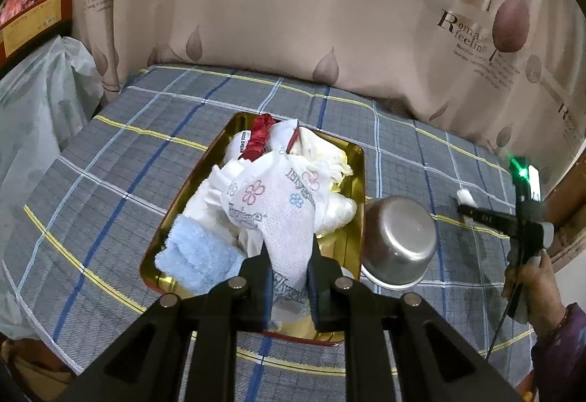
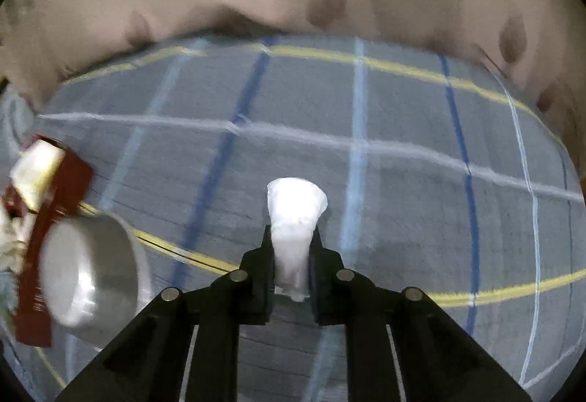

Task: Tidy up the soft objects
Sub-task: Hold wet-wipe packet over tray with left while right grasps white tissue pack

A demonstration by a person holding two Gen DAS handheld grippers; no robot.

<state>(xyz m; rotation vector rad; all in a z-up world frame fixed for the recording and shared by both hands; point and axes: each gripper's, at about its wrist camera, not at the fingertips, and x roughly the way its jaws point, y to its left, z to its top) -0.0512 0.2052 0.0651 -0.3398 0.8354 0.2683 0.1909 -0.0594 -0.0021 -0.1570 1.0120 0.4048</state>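
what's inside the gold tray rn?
Gold tray holds a printed white cloth pinched by the left gripper, a blue towel, a red bundle and more white fabric. Anything beneath is covered.

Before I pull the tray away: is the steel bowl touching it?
Cannot tell. In the left wrist view the steel bowl sits against the tray rim with no visible gap, but overlap may hide one.

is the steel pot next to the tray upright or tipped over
Tipped over: the steel pot lies on the plaid cloth beside the tray, flat base facing the camera.
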